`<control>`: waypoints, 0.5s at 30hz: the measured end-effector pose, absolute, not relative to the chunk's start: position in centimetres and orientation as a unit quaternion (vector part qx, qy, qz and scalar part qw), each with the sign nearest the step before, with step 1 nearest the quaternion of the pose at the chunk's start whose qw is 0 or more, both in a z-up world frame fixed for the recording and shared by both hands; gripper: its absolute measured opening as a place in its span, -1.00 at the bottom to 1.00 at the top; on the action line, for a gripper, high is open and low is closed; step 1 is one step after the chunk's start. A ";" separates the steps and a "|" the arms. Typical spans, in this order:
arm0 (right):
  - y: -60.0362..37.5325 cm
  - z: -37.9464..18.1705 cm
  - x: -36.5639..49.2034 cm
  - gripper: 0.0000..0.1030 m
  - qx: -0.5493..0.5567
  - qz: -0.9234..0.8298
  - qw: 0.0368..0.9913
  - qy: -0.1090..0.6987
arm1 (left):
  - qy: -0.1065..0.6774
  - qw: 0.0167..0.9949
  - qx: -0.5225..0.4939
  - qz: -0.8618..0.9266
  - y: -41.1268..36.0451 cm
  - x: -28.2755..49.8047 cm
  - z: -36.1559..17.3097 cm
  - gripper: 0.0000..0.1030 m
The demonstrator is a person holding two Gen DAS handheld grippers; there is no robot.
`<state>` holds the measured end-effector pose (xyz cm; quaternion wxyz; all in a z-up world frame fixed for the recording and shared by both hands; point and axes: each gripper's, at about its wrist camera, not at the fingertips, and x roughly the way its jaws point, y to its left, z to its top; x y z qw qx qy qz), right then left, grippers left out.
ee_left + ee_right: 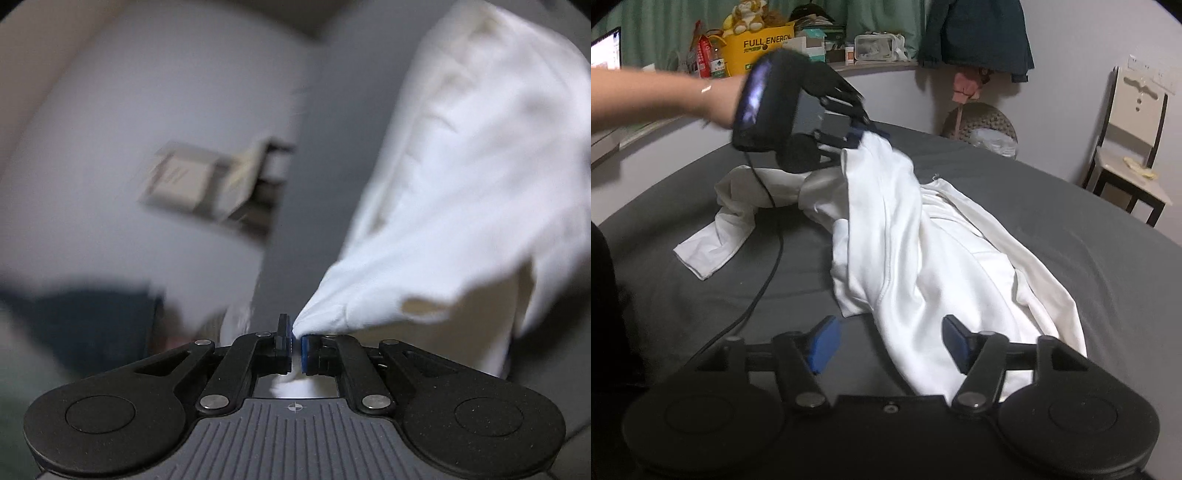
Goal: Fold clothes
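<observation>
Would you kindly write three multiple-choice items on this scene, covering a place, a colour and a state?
1. Where does the white garment lie?
A. on the grey bed
B. on the chair
C. on the shelf

2. What colour is the tub marked FULL ENERGY?
A. red
B. yellow
C. blue

3. How is the left gripper?
A. wide open, empty
B. out of sight
C. shut on the garment

Key: 1 A, it is spread over the bed. 2 B, its printed side is yellow. 3 C, its fingers pinch a bunch of white cloth and hold it above the bed.
</observation>
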<state>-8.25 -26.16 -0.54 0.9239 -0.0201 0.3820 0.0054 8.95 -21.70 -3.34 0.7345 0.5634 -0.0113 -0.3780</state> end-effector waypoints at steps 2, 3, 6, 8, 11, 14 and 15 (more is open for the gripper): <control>-25.1 -0.8 -8.0 0.35 -0.046 -0.003 0.923 0.383 | 0.029 0.789 0.497 -0.360 -20.4 8.1 -1.7 -0.92; -24.2 -1.2 -7.7 0.36 -0.062 -0.015 0.921 0.383 | 0.049 0.815 0.458 -0.351 -19.8 7.4 -0.8 -0.92; -21.7 -3.0 -6.4 0.37 -0.107 -0.044 0.913 0.392 | 0.085 0.869 0.366 -0.322 -19.1 6.7 1.1 -0.93; -19.8 -5.1 -4.9 0.29 -0.171 -0.091 0.886 0.421 | 0.098 0.886 0.333 -0.307 -18.1 6.7 1.9 -0.93; -17.5 -6.9 -3.8 0.25 -0.247 -0.142 0.857 0.428 | 0.112 0.902 0.301 -0.290 -16.7 7.4 2.8 -0.93; -16.0 -7.9 -3.0 0.25 -0.295 -0.179 0.840 0.418 | 0.126 0.918 0.247 -0.285 -15.6 9.1 3.2 -0.93; -15.7 -8.2 -2.6 0.25 -0.303 -0.191 0.836 0.415 | 0.130 0.923 0.226 -0.284 -15.3 9.8 3.2 -0.93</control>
